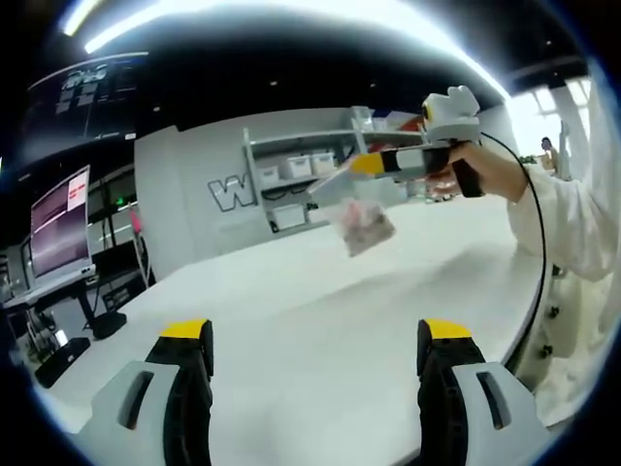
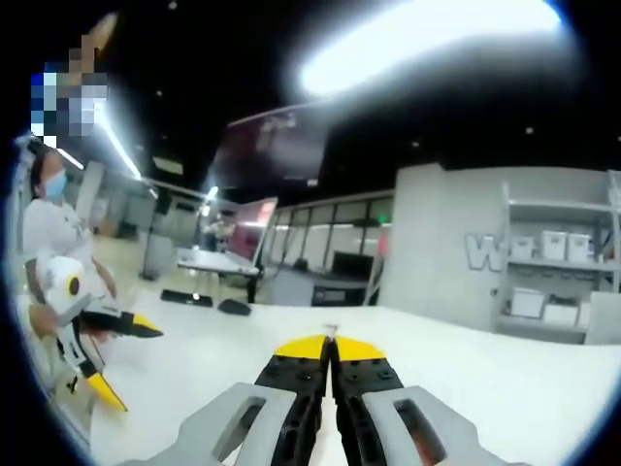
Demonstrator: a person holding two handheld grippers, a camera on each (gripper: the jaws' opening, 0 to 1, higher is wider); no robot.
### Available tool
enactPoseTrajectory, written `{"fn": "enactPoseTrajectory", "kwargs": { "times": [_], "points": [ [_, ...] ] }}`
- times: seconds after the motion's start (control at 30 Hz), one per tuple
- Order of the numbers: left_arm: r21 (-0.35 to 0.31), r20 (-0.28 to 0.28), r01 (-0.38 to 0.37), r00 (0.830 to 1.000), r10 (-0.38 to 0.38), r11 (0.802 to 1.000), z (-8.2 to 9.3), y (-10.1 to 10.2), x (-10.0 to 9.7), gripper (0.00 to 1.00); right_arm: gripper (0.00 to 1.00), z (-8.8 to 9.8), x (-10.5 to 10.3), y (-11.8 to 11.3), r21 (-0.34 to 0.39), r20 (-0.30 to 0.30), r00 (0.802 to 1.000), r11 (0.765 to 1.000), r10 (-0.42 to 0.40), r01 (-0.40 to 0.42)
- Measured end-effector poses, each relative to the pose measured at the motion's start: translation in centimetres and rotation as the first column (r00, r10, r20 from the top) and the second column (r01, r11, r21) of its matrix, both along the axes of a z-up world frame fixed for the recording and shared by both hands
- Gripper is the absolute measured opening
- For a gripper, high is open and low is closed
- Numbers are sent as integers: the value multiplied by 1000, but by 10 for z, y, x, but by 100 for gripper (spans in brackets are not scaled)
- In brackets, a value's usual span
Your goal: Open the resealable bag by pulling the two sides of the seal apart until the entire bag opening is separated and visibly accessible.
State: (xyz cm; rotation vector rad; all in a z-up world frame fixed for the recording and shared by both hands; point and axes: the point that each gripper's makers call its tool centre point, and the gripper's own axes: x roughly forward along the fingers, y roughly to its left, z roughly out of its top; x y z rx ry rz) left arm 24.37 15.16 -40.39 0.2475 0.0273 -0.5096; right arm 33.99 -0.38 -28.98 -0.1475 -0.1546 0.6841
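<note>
A clear resealable bag (image 1: 361, 221) with pinkish contents hangs in the air above the white table (image 1: 291, 301). My right gripper (image 1: 361, 166) comes in from the upper right of the left gripper view, shut on the bag's top edge, with a white-sleeved hand on its handle. In the right gripper view its yellow-tipped jaws (image 2: 330, 346) are pressed together, with a thin sliver of the bag's edge between the tips. My left gripper (image 1: 315, 335) stands open low over the table, well short of the bag and holding nothing. It also appears as the open gripper (image 2: 126, 361) at the left of the right gripper view.
A grey shelf with white boxes (image 1: 301, 165) stands behind the table against a wall with a large letter. A monitor (image 1: 60, 223) is at the far left. A black cable (image 1: 539, 252) hangs from the right gripper. A person in white (image 2: 53, 233) holds the left gripper.
</note>
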Motion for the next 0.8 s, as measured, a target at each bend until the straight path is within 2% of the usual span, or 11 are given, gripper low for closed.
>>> {"fn": "enactPoseTrajectory", "kwargs": {
  "times": [0.47,0.8],
  "points": [
    [4,-7,8,1000,-8,1000,-2,-3,-1,85,0,-9,-13,-15,-2,-7,1000,1000,-22,22],
    [-10,-13,25,1000,-25,1000,-1,-8,-1,85,0,-6,-19,-27,2,0,999,999,-44,44]
  ]
}}
